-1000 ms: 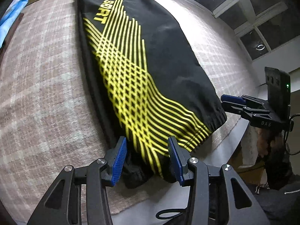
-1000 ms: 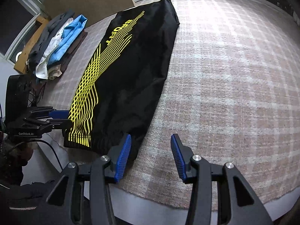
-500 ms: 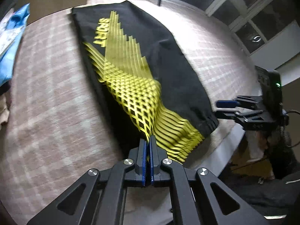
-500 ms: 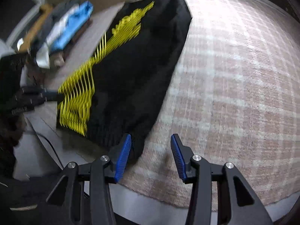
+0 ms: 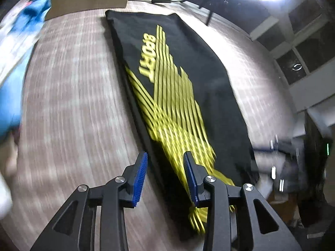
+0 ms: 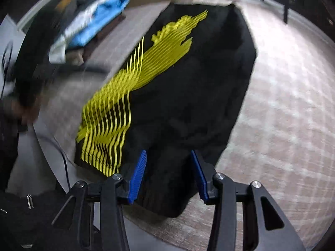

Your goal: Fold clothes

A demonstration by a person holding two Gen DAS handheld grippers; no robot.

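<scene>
A black garment (image 5: pixel 188 73) with yellow stripes and yellow lettering lies lengthwise on the plaid-covered table (image 5: pixel 73 104). My left gripper (image 5: pixel 166 175) hovers over its near left edge. Its jaws are opening, and the blue pads press on nothing, with cloth and table showing beneath the gap. In the right wrist view the garment (image 6: pixel 199 83) fills the middle. My right gripper (image 6: pixel 168 173) stands open over its near right corner, black cloth showing between the pads. Both views are motion-blurred.
A pile of blue, white and dark clothes (image 6: pixel 94 27) lies at the table's far left, also seen as a blue blur, the clothes pile (image 5: pixel 12 83). The table's near edge (image 6: pixel 146 230) runs just under the grippers. Bare plaid cover (image 6: pixel 282 104) stretches to the right.
The left gripper shut on the garment's near hem half a second ago, then opened and moved further in along the cloth. The right gripper slid left from bare table over the garment's corner.
</scene>
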